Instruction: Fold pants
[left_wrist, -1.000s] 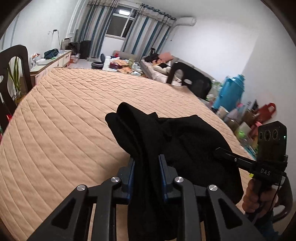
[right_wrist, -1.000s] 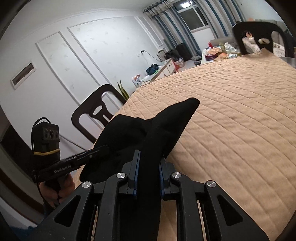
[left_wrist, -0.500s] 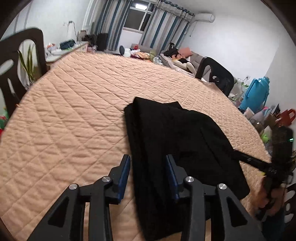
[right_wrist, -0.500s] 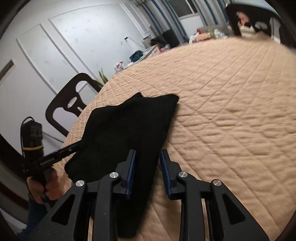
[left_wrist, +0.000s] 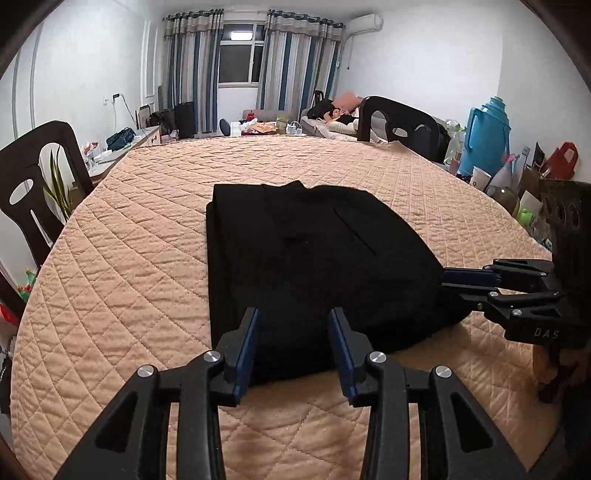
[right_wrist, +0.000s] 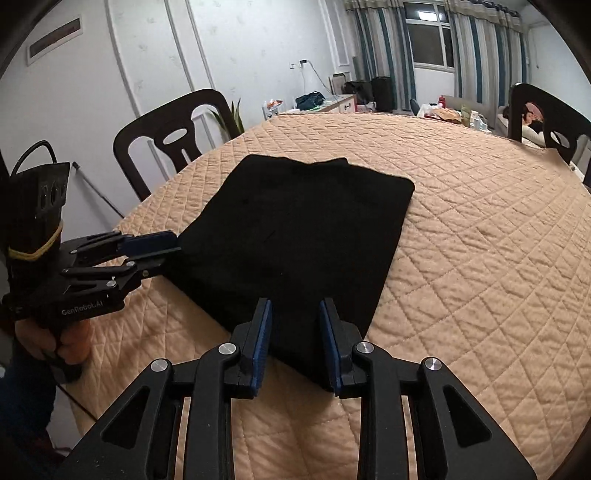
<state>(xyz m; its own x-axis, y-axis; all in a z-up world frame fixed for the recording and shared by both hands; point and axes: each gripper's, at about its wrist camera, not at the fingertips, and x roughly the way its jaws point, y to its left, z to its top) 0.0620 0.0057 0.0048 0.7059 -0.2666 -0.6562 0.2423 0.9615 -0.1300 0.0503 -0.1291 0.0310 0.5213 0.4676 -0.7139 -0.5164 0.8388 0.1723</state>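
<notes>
The pants (left_wrist: 306, 258) lie flat on the quilted tan tabletop (left_wrist: 129, 288) as a compact black rectangle, near the edge closest to the person, with layers stacked and the far edge fairly square. In the left wrist view a pocket seam shows on the top layer, and the near-right corner bulges a little rather than ending crisply. The left gripper (left_wrist: 293, 343) hangs just over the near edge of the cloth with its blue-padded jaws spread apart and nothing between them. The right gripper (right_wrist: 295, 332) is likewise released, jaws apart, poised over the corner on its side; from the left wrist view its fingertips sit right at the cloth's right edge. Judging by the tidy stacked shape and both tools empty, the folding looks essentially done, or at most one fold short. What may remain is smoothing the rounded corner, or a final halving if a smaller bundle is wanted. Dark chairs (right_wrist: 166, 133) stand around the table.
</notes>
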